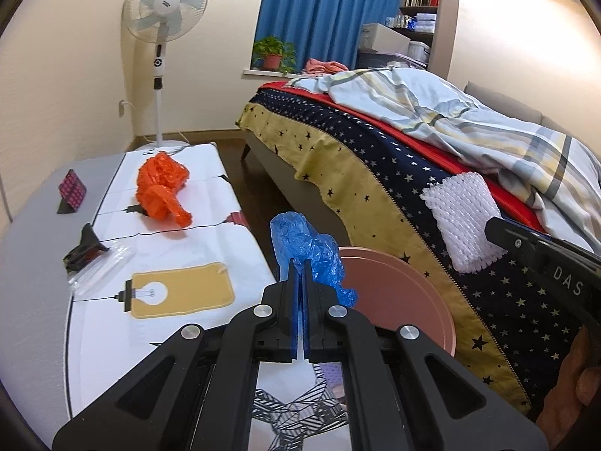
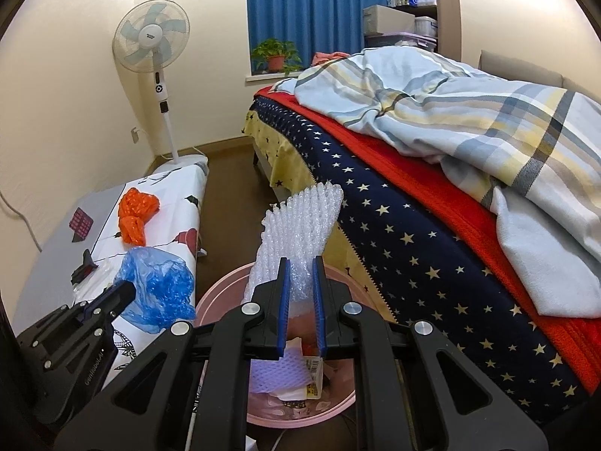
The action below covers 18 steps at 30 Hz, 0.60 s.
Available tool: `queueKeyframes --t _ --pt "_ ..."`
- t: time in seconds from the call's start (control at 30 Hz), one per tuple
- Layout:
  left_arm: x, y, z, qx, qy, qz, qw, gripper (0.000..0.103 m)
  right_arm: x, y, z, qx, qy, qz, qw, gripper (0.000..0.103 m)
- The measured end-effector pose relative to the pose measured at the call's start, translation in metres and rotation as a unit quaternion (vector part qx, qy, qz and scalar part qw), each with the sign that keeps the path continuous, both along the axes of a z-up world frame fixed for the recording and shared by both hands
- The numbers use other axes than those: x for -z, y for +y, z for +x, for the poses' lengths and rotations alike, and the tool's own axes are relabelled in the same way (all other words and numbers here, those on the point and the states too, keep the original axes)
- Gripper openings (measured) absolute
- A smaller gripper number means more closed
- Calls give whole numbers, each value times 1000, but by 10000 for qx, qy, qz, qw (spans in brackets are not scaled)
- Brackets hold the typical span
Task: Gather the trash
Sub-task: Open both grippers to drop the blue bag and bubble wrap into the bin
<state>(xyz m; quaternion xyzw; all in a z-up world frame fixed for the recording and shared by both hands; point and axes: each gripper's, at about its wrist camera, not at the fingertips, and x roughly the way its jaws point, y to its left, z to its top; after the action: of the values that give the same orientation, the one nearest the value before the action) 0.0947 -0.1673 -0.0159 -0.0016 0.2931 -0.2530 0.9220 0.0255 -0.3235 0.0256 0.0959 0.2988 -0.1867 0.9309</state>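
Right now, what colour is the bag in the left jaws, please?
Blue bag, clearest in the right wrist view.

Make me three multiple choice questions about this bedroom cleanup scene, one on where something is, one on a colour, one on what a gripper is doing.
1. Where is the orange plastic bag?
A. On the low table
B. On the bed
C. In the bin

2. What colour is the bag in the left gripper?
A. Green
B. Blue
C. White

3. What is the right gripper doing?
A. Hanging open, holding nothing
B. Gripping the fan
C. Gripping white bubble wrap

Answers:
1 A: it lies on the white table cloth.
2 B: a blue plastic bag sticks out past the shut fingers.
3 C: the bubble wrap sits between its pads, above the pink bin.
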Motion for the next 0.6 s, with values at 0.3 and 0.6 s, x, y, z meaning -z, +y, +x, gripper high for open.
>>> queueKeyframes --t 0.3,0.6 --pt "4 -9 4 69 106 -59 9999 1 3 -5 0 104 36 28 9999 12" --pt "14 -25 7 284 300 -49 9991 1 8 -10 1 208 116 55 9997 13"
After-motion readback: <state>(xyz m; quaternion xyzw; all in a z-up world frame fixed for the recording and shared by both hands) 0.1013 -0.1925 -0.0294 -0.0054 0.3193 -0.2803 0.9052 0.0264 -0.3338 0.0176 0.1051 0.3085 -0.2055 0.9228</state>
